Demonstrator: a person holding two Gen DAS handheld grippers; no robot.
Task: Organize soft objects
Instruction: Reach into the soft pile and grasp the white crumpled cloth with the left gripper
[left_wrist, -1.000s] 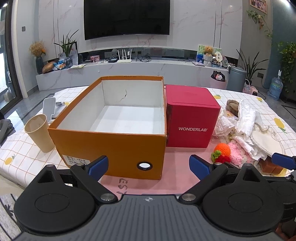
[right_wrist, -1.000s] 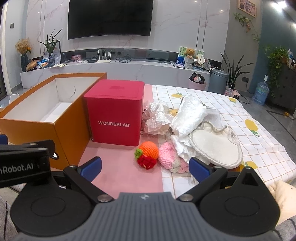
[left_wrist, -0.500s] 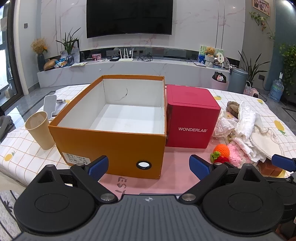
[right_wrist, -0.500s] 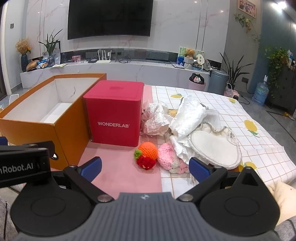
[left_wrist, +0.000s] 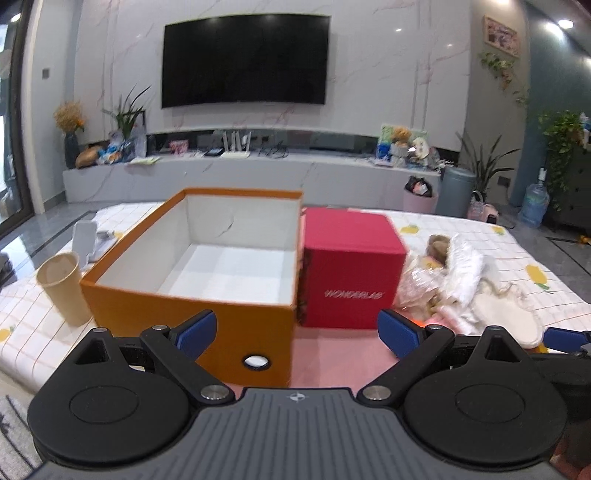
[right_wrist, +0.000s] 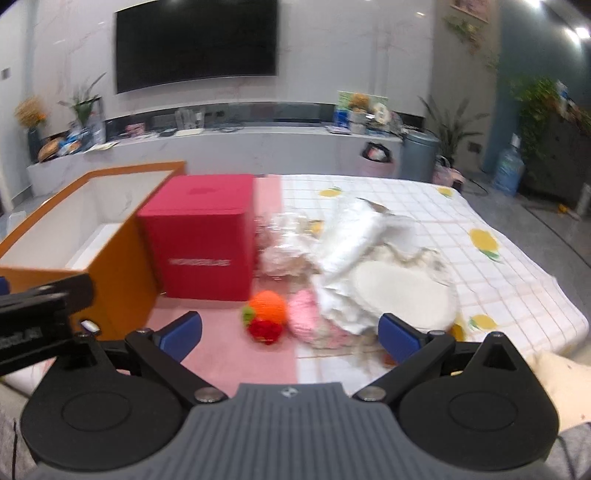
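Orange cardboard box (left_wrist: 192, 295), open top, white inside, long axis running away from the left claw (left_wrist: 297, 334), dead ahead. Red matte cube (right_wrist: 207, 236) ahead-left of right claw (right_wrist: 290, 336). Crumpled white cloth pile (right_wrist: 362, 258) ahead-right, long roll pointing away. Knitted orange ball (right_wrist: 267, 308) just ahead. Both claws wide, empty.

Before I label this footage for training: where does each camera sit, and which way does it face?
Left wrist: on the left gripper, fingers open, facing the empty orange box; the right gripper's blue tip shows at far right.
Right wrist: on the right gripper, fingers open, facing the crochet orange toy and white cloth pile; the left gripper's body and a pale sleeve show.
Shared: the red box, the orange box, the TV.
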